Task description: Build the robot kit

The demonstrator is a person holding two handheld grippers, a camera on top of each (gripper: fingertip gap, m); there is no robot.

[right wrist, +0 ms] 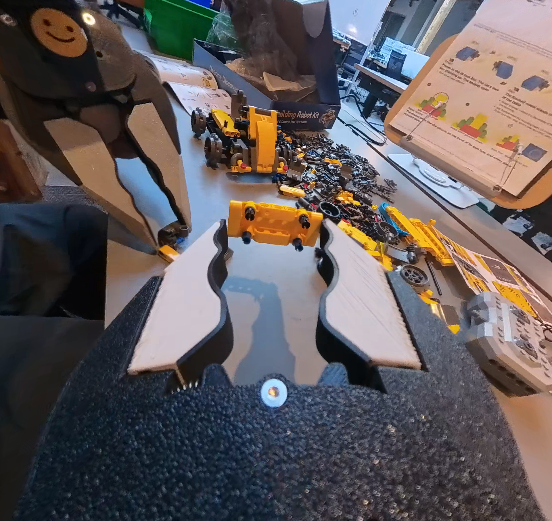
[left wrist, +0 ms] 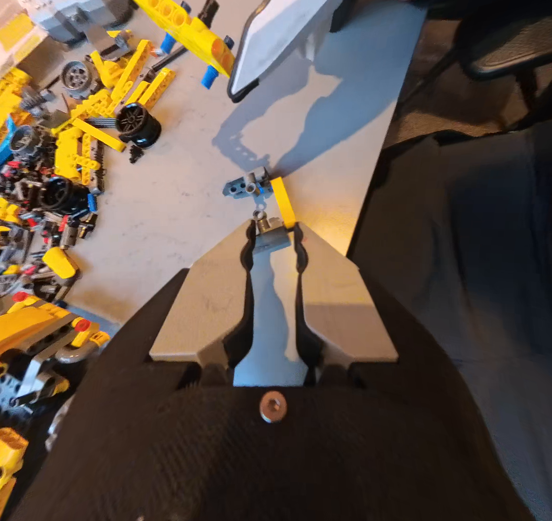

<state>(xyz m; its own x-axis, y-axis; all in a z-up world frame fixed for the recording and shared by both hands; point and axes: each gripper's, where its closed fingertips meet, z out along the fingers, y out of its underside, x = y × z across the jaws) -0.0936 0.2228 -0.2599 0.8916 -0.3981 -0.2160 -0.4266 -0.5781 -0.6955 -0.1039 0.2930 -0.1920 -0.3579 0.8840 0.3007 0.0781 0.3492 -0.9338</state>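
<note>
Your left hand-held gripper (left wrist: 273, 228) is closed down on a small grey connector piece (left wrist: 271, 235), pinched at the very tips of its fingers. A thin yellow beam (left wrist: 283, 200) runs from beside the tip of that gripper's right-hand finger away to a small grey pin assembly (left wrist: 250, 184) lying on the tabletop (left wrist: 167, 208). Whether the beam is joined to the gripped piece cannot be told from the left wrist view. In the right wrist view the same gripper (right wrist: 167, 237) points steeply down, tips at the tabletop, near its edge on your side.

Your right hand-held gripper (right wrist: 272, 231) is open, jaws wide, holding nothing. Directly ahead of its tips, just past them, lies a yellow panel (right wrist: 273, 227) with four dark pins standing out of its face. The panel's long axis runs crosswise to the fingers, spanning nearly the whole gap between them. Whether the fingertips touch its ends cannot be told.

The panel lies to the right of the left gripper's tips, near but apart. The right gripper is clearly the nearer of the two to it.

Behind the panel sits a loose pile of parts (right wrist: 343, 172) and a partly built yellow vehicle (right wrist: 242, 139). A grey hub block (right wrist: 507, 336) lies to the right.
</note>
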